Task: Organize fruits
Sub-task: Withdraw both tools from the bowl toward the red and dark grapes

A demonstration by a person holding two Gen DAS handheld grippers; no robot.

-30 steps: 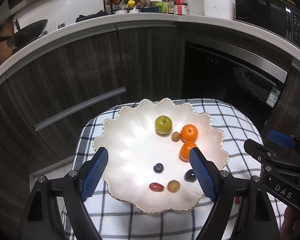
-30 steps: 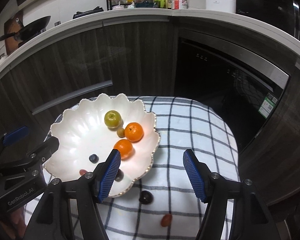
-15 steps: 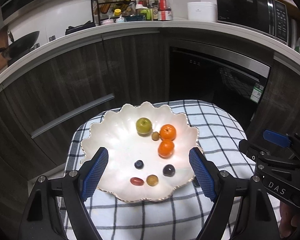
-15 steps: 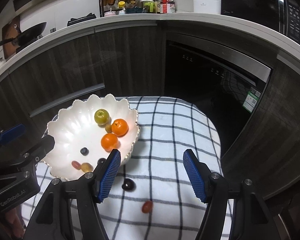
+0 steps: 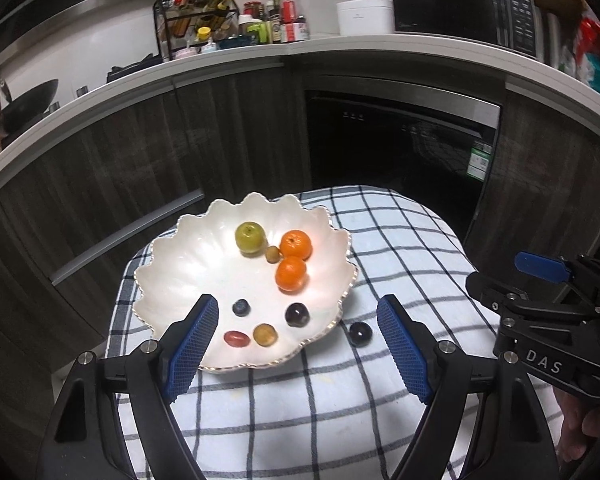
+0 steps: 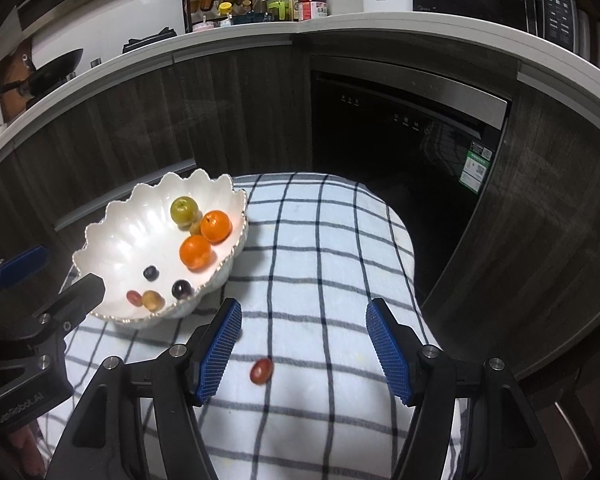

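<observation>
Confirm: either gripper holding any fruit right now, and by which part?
Nothing is held. The left gripper and the right gripper are both open and empty; the red grape lies loose on the cloth between the right pads.

- The room is dim, and the cabinets (image 5: 100, 184) look almost black.
- Light comes from above and makes the white bowl (image 5: 172, 276) glow, with a bright shiny patch in its middle.
- The back wall (image 6: 112, 28) is bright too.
- Small soft shadows sit under the fruits.
- Both pictures bend like a fish's eye: the counter edge (image 6: 340, 24) curves, and the corners go black.
- The middle looks sharp; the red grape (image 6: 261, 371) on the cloth (image 6: 320, 264) is a bit fuzzy.
</observation>
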